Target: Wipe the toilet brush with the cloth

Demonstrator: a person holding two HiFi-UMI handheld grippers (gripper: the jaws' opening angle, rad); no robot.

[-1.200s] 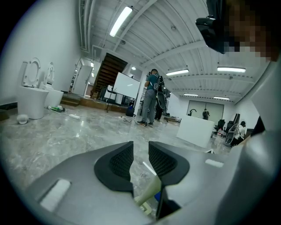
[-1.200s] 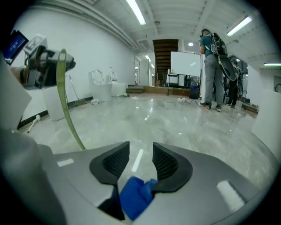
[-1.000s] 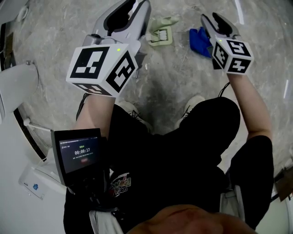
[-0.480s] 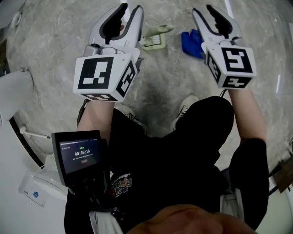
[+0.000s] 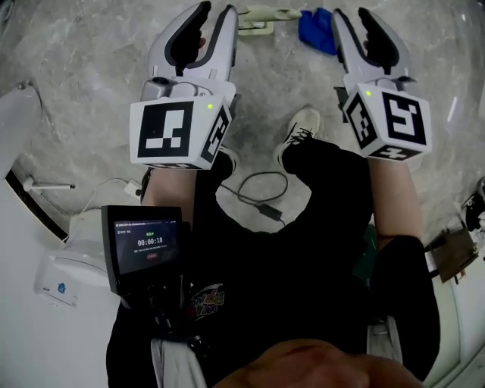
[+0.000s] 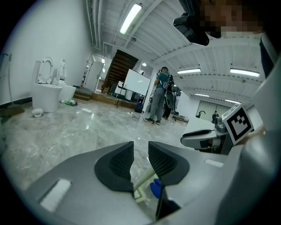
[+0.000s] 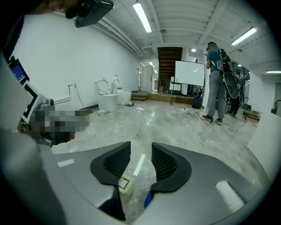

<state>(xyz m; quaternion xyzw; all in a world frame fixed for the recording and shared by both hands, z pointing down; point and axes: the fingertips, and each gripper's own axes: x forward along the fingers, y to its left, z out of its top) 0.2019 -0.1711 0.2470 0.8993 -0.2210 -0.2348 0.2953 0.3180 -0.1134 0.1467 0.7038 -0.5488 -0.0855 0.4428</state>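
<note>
A pale green toilet brush (image 5: 261,15) lies on the marble floor at the top edge of the head view. A blue cloth (image 5: 314,26) lies just right of it. My left gripper (image 5: 214,14) is open and empty, held above the floor left of the brush. My right gripper (image 5: 355,17) is open and empty too, right of the cloth. In the left gripper view the brush (image 6: 143,186) and the cloth (image 6: 154,189) show low between the jaws of the left gripper (image 6: 140,151). The right gripper view shows the brush head (image 7: 125,184) and a sliver of the cloth (image 7: 148,200) below the right gripper (image 7: 141,154).
A white toilet (image 5: 19,121) stands at the left. A black cable with a plug (image 5: 261,201) lies on the floor by the person's shoes (image 5: 297,132). A timer screen (image 5: 144,246) hangs at the chest. People (image 6: 160,94) stand far off by a whiteboard (image 7: 189,72).
The brush and cloth have slid toward the picture's top edge. Both grippers now reach higher in the picture, flanking them. The cable and more of the shoes have come into view.
</note>
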